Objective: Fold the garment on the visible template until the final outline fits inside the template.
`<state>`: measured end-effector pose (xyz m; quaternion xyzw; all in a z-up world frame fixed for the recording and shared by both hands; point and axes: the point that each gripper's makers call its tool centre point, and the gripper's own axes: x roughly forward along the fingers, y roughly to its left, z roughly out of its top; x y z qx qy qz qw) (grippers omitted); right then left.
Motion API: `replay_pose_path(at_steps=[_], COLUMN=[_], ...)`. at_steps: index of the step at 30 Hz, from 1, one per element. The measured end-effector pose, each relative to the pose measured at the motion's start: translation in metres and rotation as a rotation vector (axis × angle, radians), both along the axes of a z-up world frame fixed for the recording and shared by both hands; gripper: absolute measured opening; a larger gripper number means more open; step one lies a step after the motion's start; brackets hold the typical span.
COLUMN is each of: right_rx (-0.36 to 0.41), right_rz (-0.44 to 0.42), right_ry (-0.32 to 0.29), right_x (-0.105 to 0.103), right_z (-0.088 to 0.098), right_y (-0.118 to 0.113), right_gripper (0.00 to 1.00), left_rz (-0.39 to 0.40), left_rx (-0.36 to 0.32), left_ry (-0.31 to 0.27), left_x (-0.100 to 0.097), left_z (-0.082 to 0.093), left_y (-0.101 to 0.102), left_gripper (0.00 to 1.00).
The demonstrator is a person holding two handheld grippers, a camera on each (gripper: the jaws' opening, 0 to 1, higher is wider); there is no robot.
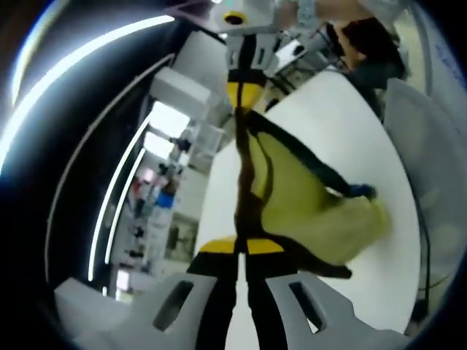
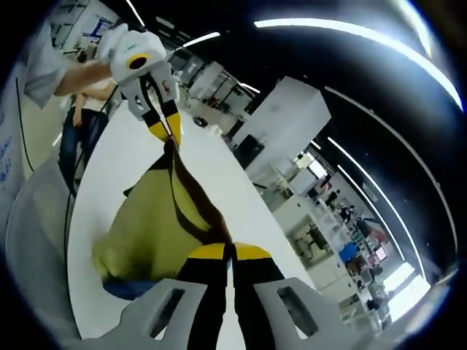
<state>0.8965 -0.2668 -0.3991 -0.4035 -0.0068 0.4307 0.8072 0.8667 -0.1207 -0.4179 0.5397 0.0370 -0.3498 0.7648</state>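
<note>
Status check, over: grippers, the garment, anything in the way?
Left gripper and right gripper both shut on the yellow garment with dark trim, stretched between them above the white table. Nothing in the way.

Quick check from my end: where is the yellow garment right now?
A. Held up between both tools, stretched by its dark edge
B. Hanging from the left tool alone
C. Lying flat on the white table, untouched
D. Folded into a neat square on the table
A: the left tool and the right tool each pinch the yellow garment, its dark edge taut between them above the white table.
</note>
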Motion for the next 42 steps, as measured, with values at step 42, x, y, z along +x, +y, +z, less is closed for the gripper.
replay_pose_path(at_steps=[42], right_rx=[0.063], right_rz=[-0.043], right_ry=[-0.273], right_x=[-0.095], right_z=[0.113], right_y=[-0.016], right_gripper=[0.02], left_rz=[-0.109], left_rx=[0.022], left_ry=[-0.141], left_x=[-0.094], left_z=[0.096], left_y=[-0.022], left_gripper=[0.00])
